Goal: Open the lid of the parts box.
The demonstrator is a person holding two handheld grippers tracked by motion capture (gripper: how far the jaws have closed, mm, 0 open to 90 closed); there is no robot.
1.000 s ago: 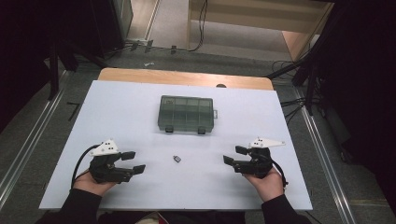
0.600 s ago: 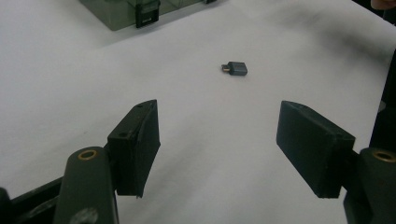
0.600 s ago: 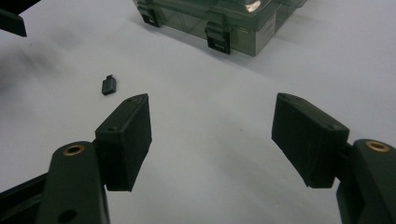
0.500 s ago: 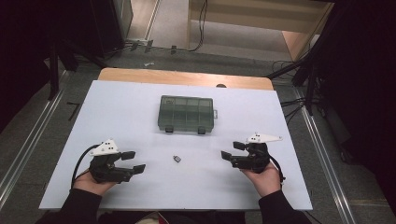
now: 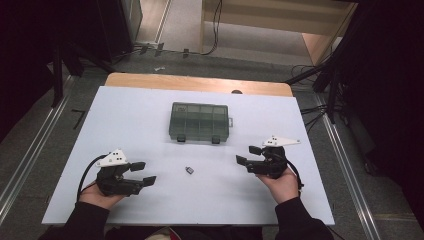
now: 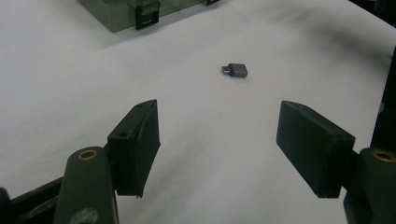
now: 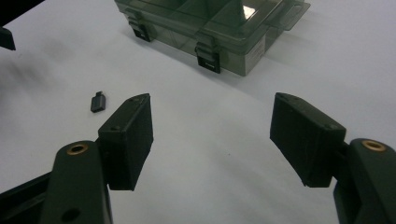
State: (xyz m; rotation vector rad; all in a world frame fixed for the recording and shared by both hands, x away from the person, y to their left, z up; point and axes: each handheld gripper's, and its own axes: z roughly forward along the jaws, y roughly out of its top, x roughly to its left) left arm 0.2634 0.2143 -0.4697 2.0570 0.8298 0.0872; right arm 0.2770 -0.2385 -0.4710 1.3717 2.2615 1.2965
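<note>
High view: small dark grey plug adapter [image 5: 189,170] lies on the white tabletop [image 5: 130,120], between both grippers, near the closed smoky plastic compartment box [image 5: 200,121].
Left gripper [image 5: 143,172]: spread, empty.
Right gripper [image 5: 247,154]: spread, empty.
Advice: straddle the adapter squarely, then close gently.

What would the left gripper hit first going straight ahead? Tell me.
Probably the small adapter: it lies on the table ahead of the open left gripper, slightly right of centre, so a straight push might pass beside it.

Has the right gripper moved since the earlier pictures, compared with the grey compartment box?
Yes, slightly. In the high view the right gripper has shifted a little up the table, towards the compartment box, jaws open. The small adapter lies where it was.
</note>
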